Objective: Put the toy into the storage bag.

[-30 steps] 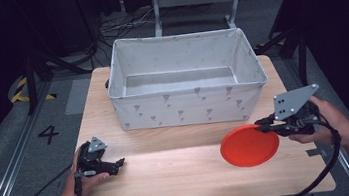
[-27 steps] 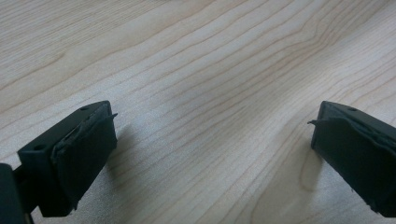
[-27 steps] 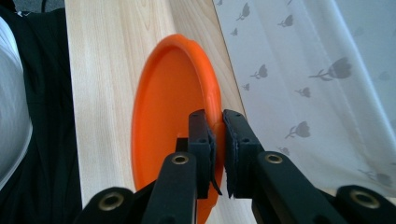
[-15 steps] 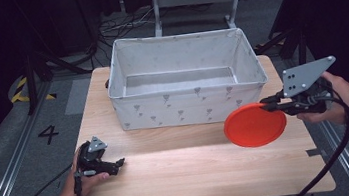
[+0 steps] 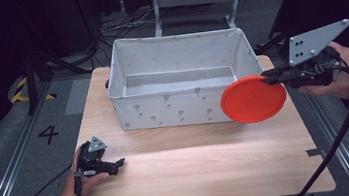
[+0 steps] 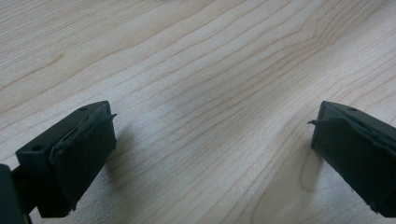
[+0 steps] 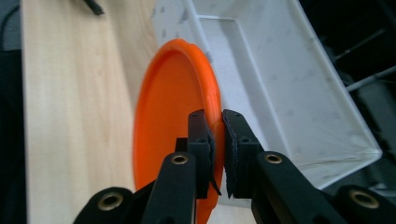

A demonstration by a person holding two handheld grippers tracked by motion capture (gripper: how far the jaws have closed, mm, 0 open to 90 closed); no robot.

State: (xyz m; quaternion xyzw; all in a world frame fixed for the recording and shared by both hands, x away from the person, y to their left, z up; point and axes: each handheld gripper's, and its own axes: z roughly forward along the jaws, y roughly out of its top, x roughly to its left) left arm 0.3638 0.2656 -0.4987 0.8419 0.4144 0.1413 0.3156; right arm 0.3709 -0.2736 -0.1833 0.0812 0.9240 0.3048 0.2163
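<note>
1. Light wooden table (image 5: 197,176), standing on grey floor (image 5: 9,163).
2. White fabric box (image 5: 181,84) at the far middle of the top.
3. Left gripper (image 5: 117,163) resting near the front left corner.

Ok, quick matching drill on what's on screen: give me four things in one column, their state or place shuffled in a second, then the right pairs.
Things:
1. orange plate
2. fabric bin
3. left gripper
4. right gripper

States:
A. jaws wide apart, low over the wooden table, nothing between them
B. stands at the table's far side, open on top
C. held tilted in the air in front of the bin's right end
D. jaws clamped on the plate's rim

Pairs: 1-C, 2-B, 3-A, 4-D
</note>
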